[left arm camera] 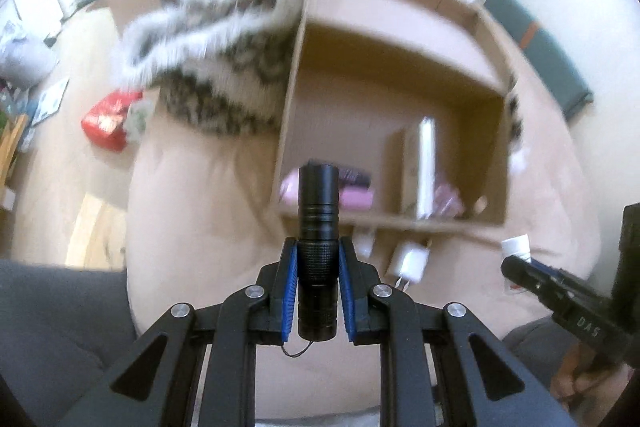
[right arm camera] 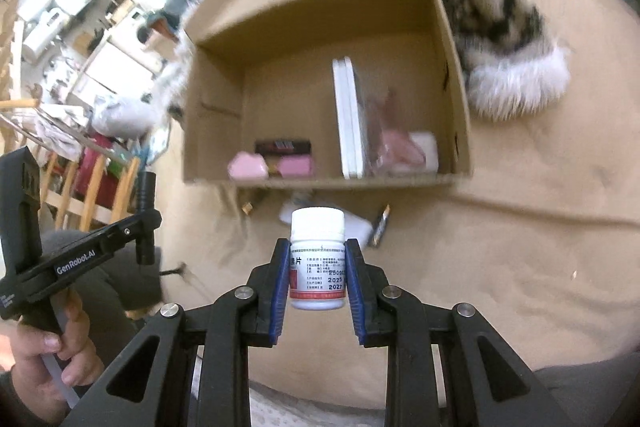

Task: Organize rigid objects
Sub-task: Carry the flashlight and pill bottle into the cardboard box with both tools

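My left gripper [left arm camera: 318, 243] is shut on a black flashlight [left arm camera: 318, 195], which stands upright between the blue pads. The right wrist view shows that left gripper [right arm camera: 145, 223] from the side, at the left. My right gripper [right arm camera: 318, 243] is shut on a white pill bottle [right arm camera: 318, 227] with a printed label. Its white cap [left arm camera: 516, 244] shows at the right edge of the left wrist view. Beyond both grippers an open cardboard box [right arm camera: 452, 67] lies on a beige bedsheet. Inside are a white flat box [right arm camera: 348, 119], two pink items [right arm camera: 248, 165] and a black packet [right arm camera: 282, 146].
A white charger [left arm camera: 408, 261] and a small dark stick [right arm camera: 380, 227] lie on the sheet before the box. A fur-trimmed patterned garment [right arm camera: 500, 39] is draped beside the box. A person's hand [right arm camera: 48, 359] holds the left gripper's handle. Cluttered floor and furniture lie at far left.
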Available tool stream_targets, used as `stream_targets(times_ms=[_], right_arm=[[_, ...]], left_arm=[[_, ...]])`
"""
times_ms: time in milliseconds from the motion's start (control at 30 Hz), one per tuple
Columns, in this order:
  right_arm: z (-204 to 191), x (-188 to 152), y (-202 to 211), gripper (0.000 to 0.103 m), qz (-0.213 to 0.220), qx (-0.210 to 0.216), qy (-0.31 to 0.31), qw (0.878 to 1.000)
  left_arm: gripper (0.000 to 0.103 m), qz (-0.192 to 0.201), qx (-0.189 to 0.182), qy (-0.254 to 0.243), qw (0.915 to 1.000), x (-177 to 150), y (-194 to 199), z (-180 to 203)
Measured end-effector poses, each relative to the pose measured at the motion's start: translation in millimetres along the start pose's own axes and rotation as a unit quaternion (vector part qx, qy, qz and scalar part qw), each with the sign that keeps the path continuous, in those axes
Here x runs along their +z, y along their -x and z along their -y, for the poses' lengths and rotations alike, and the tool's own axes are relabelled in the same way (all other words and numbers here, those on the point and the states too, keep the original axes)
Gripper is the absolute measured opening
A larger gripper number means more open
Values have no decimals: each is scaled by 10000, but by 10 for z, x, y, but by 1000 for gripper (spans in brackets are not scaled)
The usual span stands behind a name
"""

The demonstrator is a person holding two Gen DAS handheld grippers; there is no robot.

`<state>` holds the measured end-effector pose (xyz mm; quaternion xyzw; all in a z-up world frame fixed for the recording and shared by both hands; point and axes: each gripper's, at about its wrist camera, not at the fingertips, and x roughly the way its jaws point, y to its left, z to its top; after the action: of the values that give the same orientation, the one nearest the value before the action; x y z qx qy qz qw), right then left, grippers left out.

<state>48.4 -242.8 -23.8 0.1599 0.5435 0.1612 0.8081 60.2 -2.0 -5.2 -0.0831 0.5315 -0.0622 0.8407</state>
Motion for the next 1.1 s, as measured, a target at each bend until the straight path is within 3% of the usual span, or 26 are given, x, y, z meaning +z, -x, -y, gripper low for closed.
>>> stream_targets(times_ms=[67, 367, 567, 800, 1100], right_arm=[[-40, 106, 146, 28, 189, 66, 67, 9998], [-257, 637, 427, 28, 712, 113, 322, 9969], [-273, 924, 415, 28, 820, 119, 336, 9960], [-239, 1106, 212, 28, 781, 99, 335, 9963], [126, 1000, -347, 28, 483, -205, 124, 9985]], left_arm=[[17, 91, -222, -29, 9997, 120, 209, 58], [18, 779, -454, 135, 9958, 844, 620, 206], [17, 1216, -373, 97, 9918, 1222, 722, 337], [17, 1118, -184, 22, 9936, 1390, 425, 410], [17, 433, 148, -384, 9982, 1065, -407, 465]])
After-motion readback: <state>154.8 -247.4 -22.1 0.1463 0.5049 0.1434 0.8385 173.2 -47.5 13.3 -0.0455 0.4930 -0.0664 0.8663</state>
